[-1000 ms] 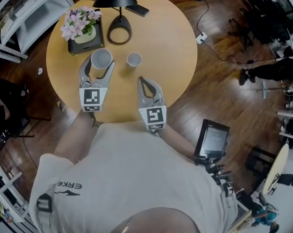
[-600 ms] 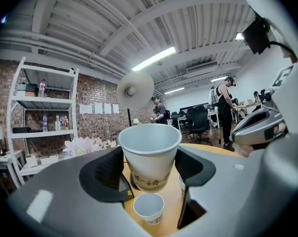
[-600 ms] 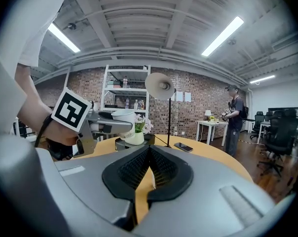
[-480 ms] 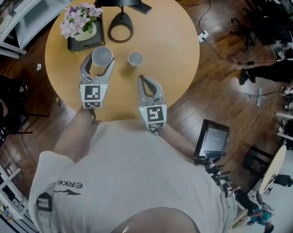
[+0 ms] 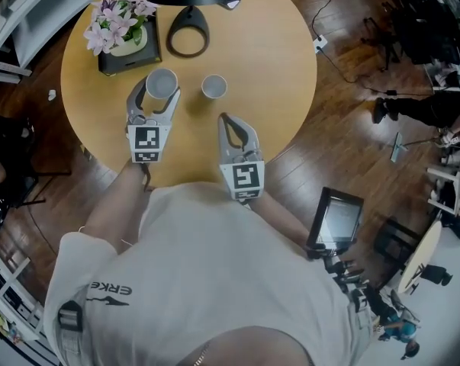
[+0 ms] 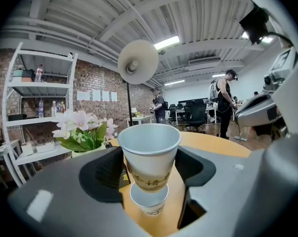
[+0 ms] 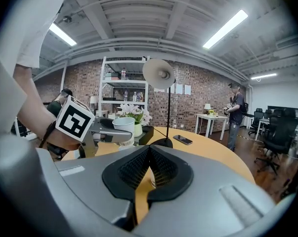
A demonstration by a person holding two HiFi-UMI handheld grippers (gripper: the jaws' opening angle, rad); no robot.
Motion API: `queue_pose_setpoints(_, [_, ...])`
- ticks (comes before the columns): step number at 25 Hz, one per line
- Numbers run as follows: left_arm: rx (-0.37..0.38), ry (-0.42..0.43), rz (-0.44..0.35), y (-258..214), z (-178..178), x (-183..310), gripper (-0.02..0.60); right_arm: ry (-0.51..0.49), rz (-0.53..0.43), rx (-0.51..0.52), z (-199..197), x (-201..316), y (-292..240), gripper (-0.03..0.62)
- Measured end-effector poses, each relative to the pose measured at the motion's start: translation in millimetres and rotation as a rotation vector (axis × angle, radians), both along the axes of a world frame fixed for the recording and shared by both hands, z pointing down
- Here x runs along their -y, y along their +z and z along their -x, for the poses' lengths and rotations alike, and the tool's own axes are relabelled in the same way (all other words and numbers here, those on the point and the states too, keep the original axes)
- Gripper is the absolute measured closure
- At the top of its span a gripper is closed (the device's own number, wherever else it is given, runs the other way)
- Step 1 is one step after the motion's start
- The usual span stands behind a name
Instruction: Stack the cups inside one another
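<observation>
Toward the left side of the round bench (image 5: 271,67), the left gripper (image 5: 155,104) clasped a white paper cup (image 5: 161,83) by its wall, upright and raised off the surface. Directly under it, a second cup (image 6: 149,205) stood on the bench, its mouth beneath the held cup's base; whether the two touched could not be told. A third cup (image 5: 213,87) stood apart to the right, near the bench's middle, straight ahead of the right gripper (image 5: 226,122). That gripper's jaws were pressed together with nothing between them, close to the near edge. By the far edge stood a black lamp (image 5: 188,40), and at the far left a pot of pink flowers (image 5: 119,29) on a dark tray (image 5: 149,56).
</observation>
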State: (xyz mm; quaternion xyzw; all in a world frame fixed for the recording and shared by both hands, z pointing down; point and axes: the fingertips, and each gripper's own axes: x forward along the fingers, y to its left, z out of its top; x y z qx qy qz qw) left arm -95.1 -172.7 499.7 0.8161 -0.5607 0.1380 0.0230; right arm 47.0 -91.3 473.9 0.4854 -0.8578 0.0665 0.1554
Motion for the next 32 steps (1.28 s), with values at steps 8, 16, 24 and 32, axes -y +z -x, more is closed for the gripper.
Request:
queue_pose_setpoints(8, [0.015,0.005,0.054,31.3,1.5,4.7,0.255,-0.006,0.032,-0.029,1.0,6.9,10.8,0.580])
queue_pose_setpoints(16, [0.021,0.001,0.074,47.5,3.6,7.5,0.255,-0.008,0.055,-0.041,2.2,9.4,19.5,0.580])
queue_pose_setpoints(24, [0.011,-0.005,0.111,65.2,4.1,10.1,0.253,-0.008,0.071,-0.046,3.4,9.6,24.1,0.580])
queue_pose_setpoints(32, [-0.005,0.001,0.127,77.0,-0.7,11.5,0.253,-0.012,0.086,-0.061,4.2,11.0,29.4,0.580])
